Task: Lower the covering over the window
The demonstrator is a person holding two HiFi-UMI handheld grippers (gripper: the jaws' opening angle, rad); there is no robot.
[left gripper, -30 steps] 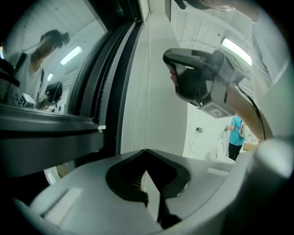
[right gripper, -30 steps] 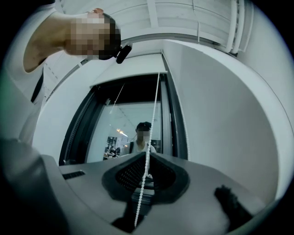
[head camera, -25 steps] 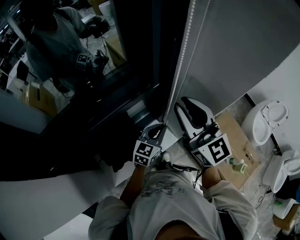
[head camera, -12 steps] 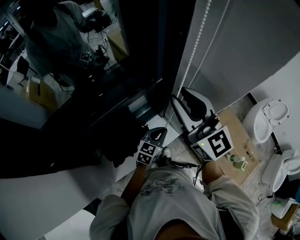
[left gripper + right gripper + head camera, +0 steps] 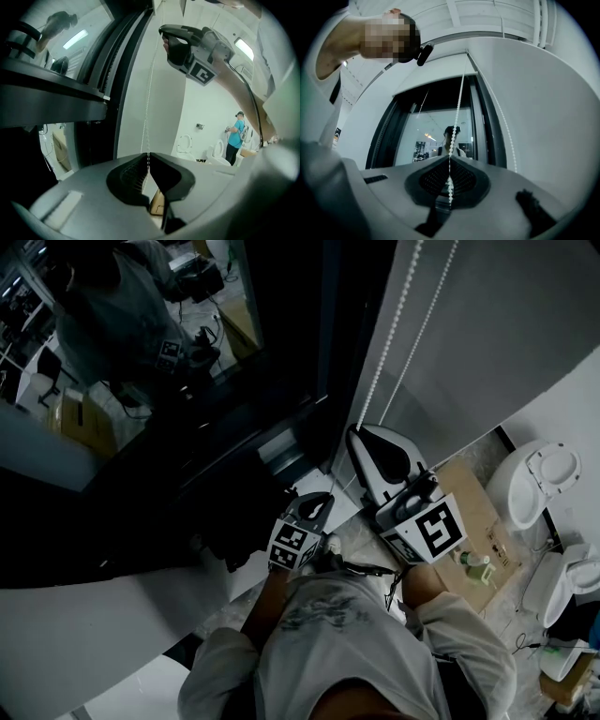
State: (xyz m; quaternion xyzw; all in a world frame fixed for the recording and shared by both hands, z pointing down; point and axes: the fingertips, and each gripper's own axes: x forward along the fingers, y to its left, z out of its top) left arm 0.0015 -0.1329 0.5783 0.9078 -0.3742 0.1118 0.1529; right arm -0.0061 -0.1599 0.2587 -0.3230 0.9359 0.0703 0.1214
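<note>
Both tools pinch the bead chain (image 5: pixel 393 337) beside the window (image 5: pixel 187 362)

Head view: the chain hangs at the grey blind's (image 5: pixel 506 324) edge.
Left gripper view: left tool (image 5: pixel 148 157) nips it, its jaws having just eased slightly.
Right gripper view: right tool (image 5: pixel 450 158) has just snapped together on it.
The chain is probably light, limp and slippery, so hold it between beads.

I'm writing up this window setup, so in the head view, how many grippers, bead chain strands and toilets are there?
grippers: 2, the left gripper and the right gripper
bead chain strands: 2
toilets: 2
total: 6
</note>
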